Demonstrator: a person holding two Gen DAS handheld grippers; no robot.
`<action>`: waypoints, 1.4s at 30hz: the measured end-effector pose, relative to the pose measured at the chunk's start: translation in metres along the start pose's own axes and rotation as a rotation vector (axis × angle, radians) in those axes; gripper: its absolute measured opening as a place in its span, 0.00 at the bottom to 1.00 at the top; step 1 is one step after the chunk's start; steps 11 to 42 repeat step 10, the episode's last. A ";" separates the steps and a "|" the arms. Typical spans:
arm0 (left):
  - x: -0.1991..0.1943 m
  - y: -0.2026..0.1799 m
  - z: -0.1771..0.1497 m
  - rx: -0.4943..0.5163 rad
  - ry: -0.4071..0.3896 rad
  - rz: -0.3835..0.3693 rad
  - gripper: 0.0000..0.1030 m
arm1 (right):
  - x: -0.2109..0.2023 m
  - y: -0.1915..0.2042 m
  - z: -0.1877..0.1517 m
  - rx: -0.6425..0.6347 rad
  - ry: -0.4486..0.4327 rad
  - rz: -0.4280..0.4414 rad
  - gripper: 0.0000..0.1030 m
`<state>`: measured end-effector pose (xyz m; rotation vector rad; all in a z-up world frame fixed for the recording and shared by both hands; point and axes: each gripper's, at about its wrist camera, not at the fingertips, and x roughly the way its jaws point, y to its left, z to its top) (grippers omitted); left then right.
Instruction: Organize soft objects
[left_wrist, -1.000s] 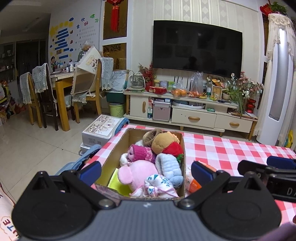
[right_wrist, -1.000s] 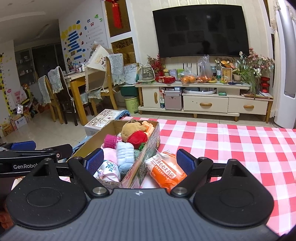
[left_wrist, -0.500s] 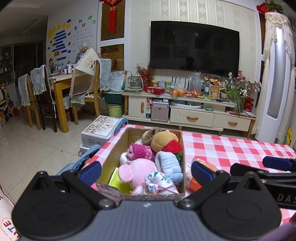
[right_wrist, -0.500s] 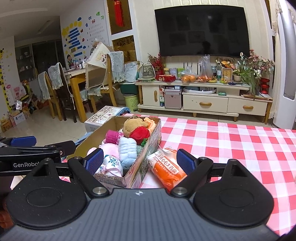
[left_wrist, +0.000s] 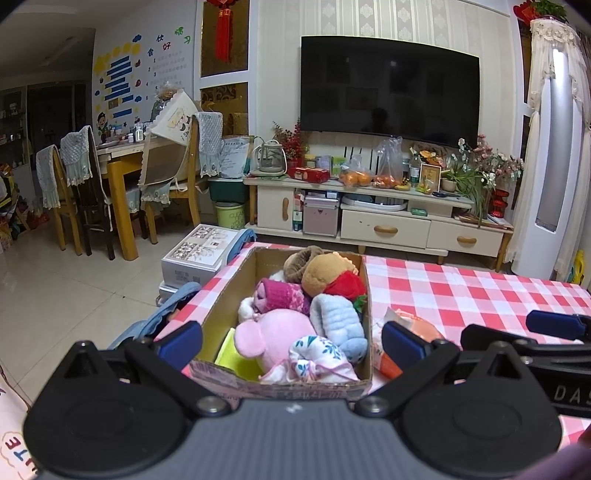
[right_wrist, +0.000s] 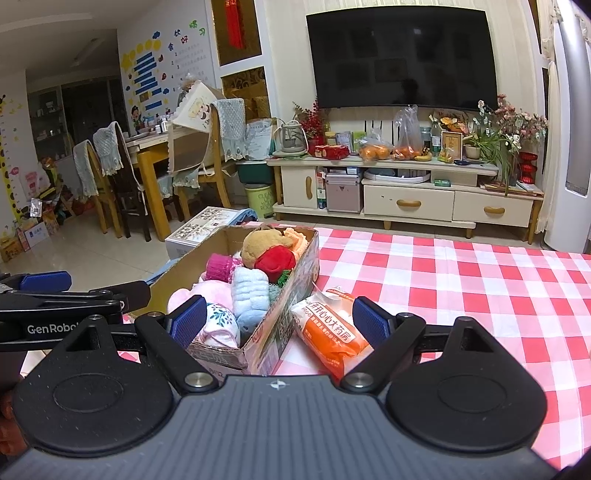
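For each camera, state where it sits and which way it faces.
Left wrist: on the left claw, facing the TV wall over the box of soft toys; its open fingers show, the right claw at right.
Right wrist: on the right claw, facing the same way, set further right; its open fingers bracket the box corner and orange packet; the left claw shows at left.
Shared: box, packet, checked table, TV.
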<state>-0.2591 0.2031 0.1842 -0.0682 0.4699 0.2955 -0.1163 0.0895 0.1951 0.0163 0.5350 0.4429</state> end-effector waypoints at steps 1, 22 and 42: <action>0.000 0.000 0.000 0.002 -0.001 0.000 0.99 | 0.000 0.000 0.000 0.003 0.002 0.001 1.00; 0.010 -0.008 -0.004 0.012 0.014 -0.003 0.99 | 0.001 -0.007 -0.004 0.037 0.012 0.008 1.00; 0.010 -0.008 -0.004 0.012 0.014 -0.003 0.99 | 0.001 -0.007 -0.004 0.037 0.012 0.008 1.00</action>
